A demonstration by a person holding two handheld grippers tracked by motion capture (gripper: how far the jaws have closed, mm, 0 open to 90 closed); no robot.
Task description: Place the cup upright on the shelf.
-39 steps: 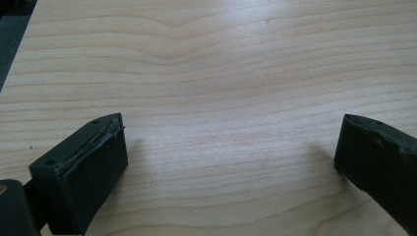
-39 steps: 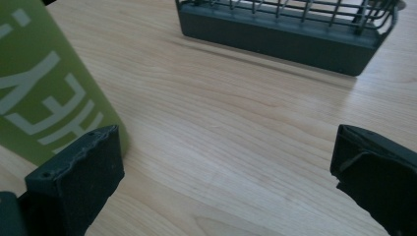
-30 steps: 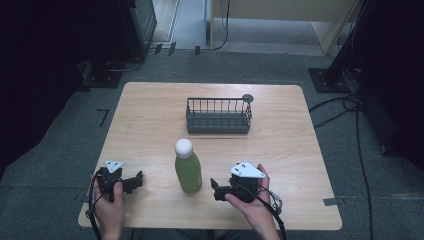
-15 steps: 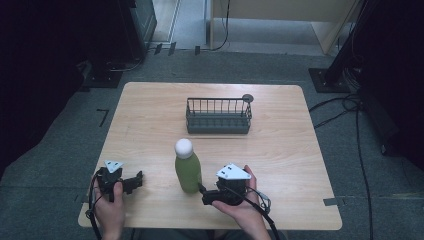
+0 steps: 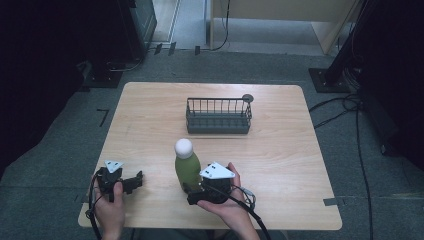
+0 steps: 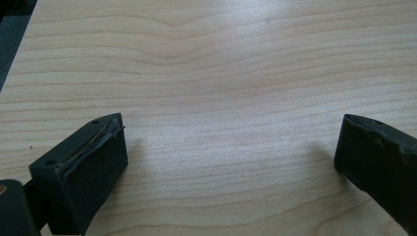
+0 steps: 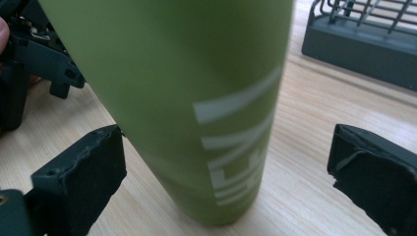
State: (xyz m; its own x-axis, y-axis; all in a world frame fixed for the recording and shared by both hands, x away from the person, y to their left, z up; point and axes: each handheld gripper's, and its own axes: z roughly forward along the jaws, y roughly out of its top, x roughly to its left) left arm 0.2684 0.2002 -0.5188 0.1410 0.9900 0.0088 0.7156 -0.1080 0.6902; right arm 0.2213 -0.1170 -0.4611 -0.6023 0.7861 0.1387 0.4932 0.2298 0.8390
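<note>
A green bottle (image 5: 187,169) with a round white cap stands upright on the wooden table (image 5: 280,150), near its front edge. In the right gripper view the green bottle (image 7: 196,98) with white lettering stands between the two jaws, which are wide apart and do not touch it. My right gripper (image 5: 192,192) is open at the bottle's base, held by a hand. My left gripper (image 5: 137,180) rests open at the front left, its jaws (image 6: 226,162) spread over bare wood with nothing between them.
A dark wire basket (image 5: 218,116) stands behind the bottle at the table's middle back, also seen as a dark rack (image 7: 359,34) in the right gripper view. Cables trail off the table's front edge. Grey floor surrounds the table.
My right gripper has moved left toward the bottle, so its jaws now stand on either side of the bottle's base. The left gripper has stayed put.
</note>
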